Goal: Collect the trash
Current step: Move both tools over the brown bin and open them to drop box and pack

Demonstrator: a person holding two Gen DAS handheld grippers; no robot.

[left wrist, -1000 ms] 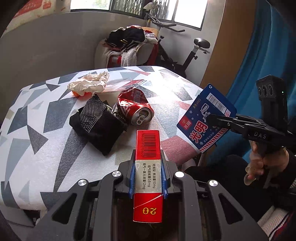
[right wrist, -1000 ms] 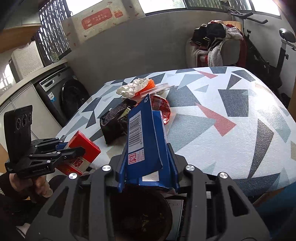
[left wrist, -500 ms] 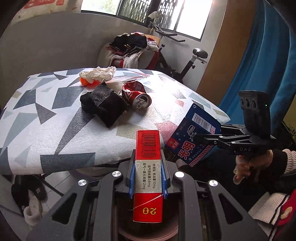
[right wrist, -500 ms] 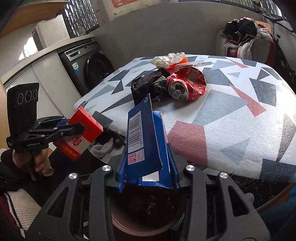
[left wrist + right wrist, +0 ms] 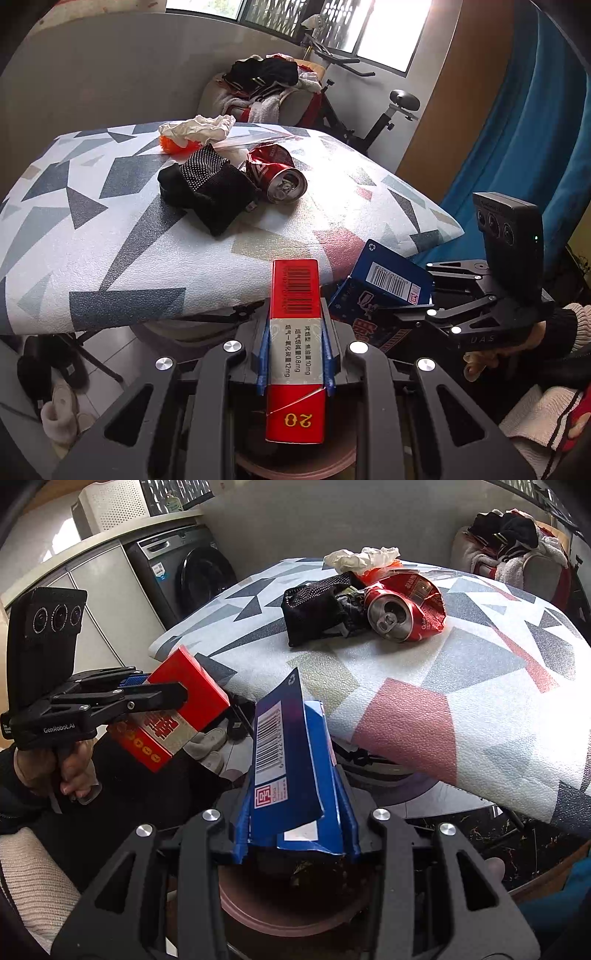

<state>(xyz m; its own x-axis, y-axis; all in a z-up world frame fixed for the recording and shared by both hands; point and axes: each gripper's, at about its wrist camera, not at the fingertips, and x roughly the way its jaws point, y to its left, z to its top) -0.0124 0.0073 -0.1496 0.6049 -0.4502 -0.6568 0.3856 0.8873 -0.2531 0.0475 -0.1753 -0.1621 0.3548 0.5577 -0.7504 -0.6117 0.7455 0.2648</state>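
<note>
My left gripper [image 5: 294, 350] is shut on a red cigarette box [image 5: 295, 332], which also shows in the right wrist view [image 5: 177, 709]. My right gripper [image 5: 293, 823] is shut on a blue carton [image 5: 284, 760], which shows in the left wrist view [image 5: 384, 291]. Both are held below the table's near edge, above a round pinkish-rimmed bin [image 5: 280, 919] with dark contents. On the patterned table [image 5: 110, 240] lie a crushed red can [image 5: 277, 173], a black mesh pouch [image 5: 207, 188] and a crumpled white tissue [image 5: 195, 127] over something orange.
A washing machine [image 5: 188, 576] stands left of the table. A chair heaped with clothes [image 5: 266, 88] and an exercise bike [image 5: 369, 96] stand behind it. A blue curtain [image 5: 517, 129] hangs at the right. Slippers [image 5: 59, 406] lie on the floor under the table.
Both grippers have dropped from table height to below the table edge and drawn closer together, each still holding its box. The bin's rim now shows under them.
</note>
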